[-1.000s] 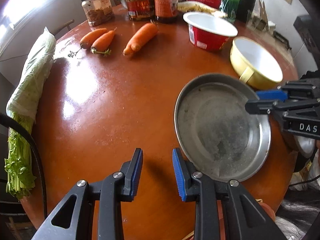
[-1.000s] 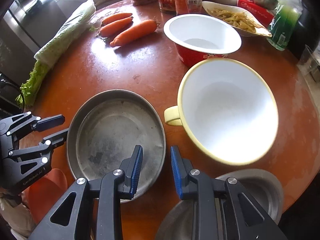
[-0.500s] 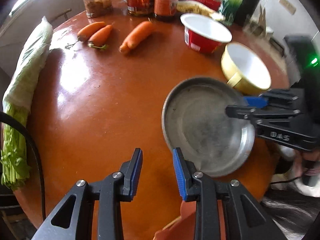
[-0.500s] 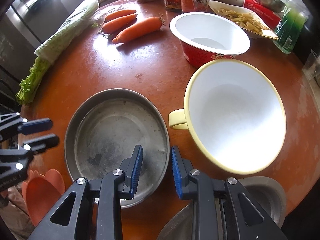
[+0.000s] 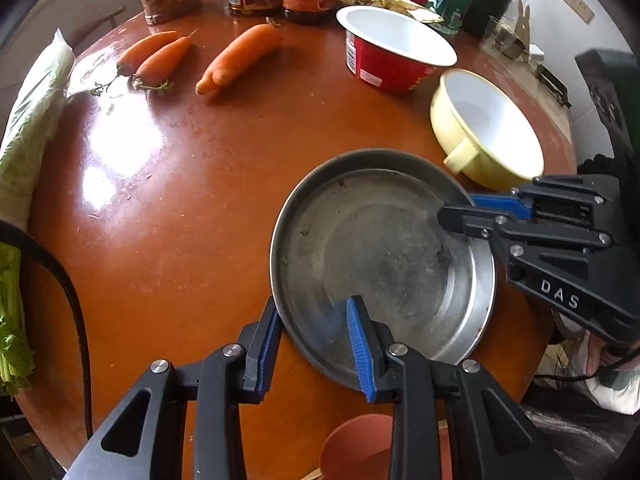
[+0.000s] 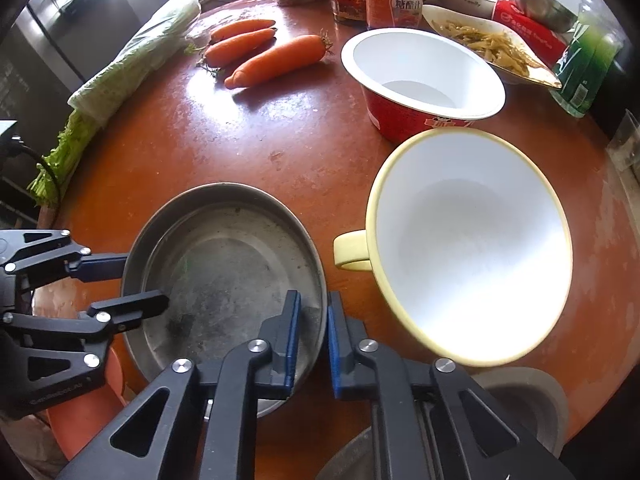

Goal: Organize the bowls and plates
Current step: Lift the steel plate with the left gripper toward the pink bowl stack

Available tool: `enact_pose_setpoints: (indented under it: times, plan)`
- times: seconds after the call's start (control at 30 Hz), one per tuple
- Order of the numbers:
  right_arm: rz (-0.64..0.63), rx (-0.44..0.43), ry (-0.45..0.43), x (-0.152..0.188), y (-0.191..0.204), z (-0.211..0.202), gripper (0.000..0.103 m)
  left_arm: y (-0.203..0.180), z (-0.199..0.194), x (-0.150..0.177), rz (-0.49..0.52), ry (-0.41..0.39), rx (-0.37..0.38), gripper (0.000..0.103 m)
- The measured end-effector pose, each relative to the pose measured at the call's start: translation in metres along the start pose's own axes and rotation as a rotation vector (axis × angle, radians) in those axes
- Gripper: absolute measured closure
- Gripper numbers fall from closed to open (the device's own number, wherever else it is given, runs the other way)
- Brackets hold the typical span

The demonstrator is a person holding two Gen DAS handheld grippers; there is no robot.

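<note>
A: Two grippers address the metal plate (image 6: 224, 280) at the table's (image 5: 180, 200) near edge.
B: Right gripper (image 6: 314, 322) is clamped on its thin, stiff, slippery rim; left gripper (image 5: 314, 334) straddles the opposite rim, part-open. Yellow bowl (image 6: 472, 248) stands just beyond.

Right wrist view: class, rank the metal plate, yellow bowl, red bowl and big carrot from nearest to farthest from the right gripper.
1. Metal plate, its rim between the right gripper's pads.
2. Yellow bowl, just right.
3. Red bowl, beyond the yellow bowl.
4. Big carrot, far side, left of the red bowl; a close call with it.
</note>
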State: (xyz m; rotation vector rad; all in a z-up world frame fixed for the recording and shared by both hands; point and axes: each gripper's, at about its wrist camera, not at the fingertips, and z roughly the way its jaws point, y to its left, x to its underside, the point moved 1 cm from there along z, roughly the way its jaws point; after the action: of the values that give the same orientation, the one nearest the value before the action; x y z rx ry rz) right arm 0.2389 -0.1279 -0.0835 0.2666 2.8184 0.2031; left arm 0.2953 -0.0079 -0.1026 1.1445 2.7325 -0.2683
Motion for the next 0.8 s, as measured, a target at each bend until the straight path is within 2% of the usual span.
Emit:
enact_pose_setpoints:
  times: [0.17, 0.37, 0.67, 0.8]
  plan:
    - [-0.018, 0.001, -0.003, -0.001, 0.000, 0.000, 0.094, 0.013, -0.002, 0.001, -0.067, -0.023, 0.038, 0.070]
    - [0.002, -0.008, -0.023, 0.000, -0.003, -0.004, 0.095, 0.016, -0.009, 0.006, -0.083, -0.047, 0.024, 0.078]
    - [0.008, -0.023, -0.079, 0.003, 0.001, -0.030, 0.096, 0.015, -0.040, 0.019, -0.114, -0.115, 0.010, 0.081]
    - [-0.001, -0.038, -0.098, 0.008, 0.007, -0.042, 0.096, 0.007, -0.058, 0.026, -0.120, -0.155, -0.023, 0.083]
